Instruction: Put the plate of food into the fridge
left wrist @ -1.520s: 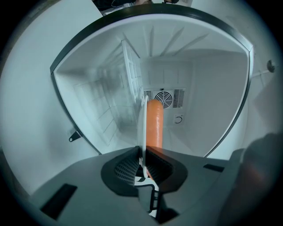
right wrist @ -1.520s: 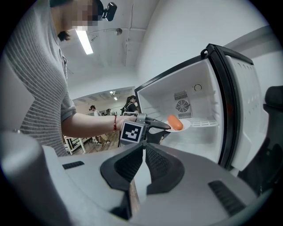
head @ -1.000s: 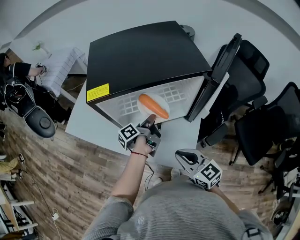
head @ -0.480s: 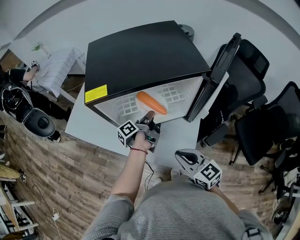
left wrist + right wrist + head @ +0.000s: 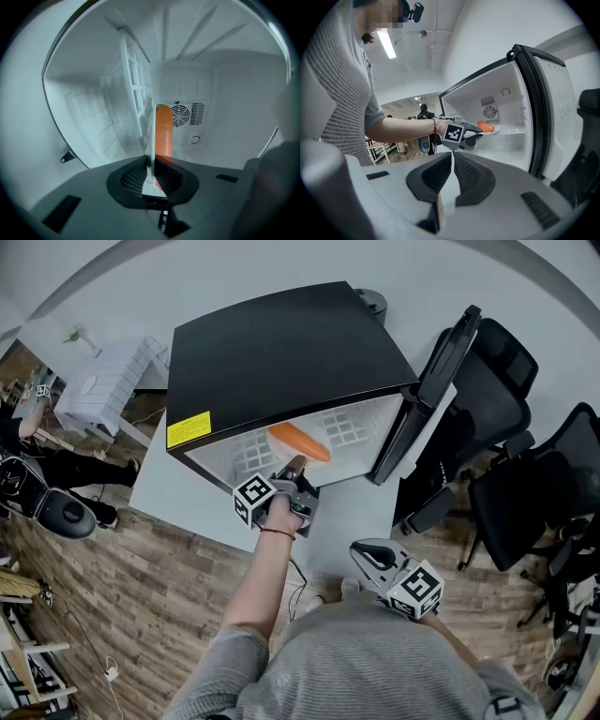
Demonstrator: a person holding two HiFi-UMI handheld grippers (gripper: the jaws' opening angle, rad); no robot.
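An office-like workroom: black office chairs [image 5: 511,357] stand right of the left gripper [image 5: 295,466], a small fridge [image 5: 281,352] sits ahead on a white table [image 5: 169,493], with wood-look floor [image 5: 122,615] below and a strip light [image 5: 387,43] overhead.

White plate [image 5: 496,131] with orange sausage [image 5: 485,126] inside open black fridge [image 5: 281,352].
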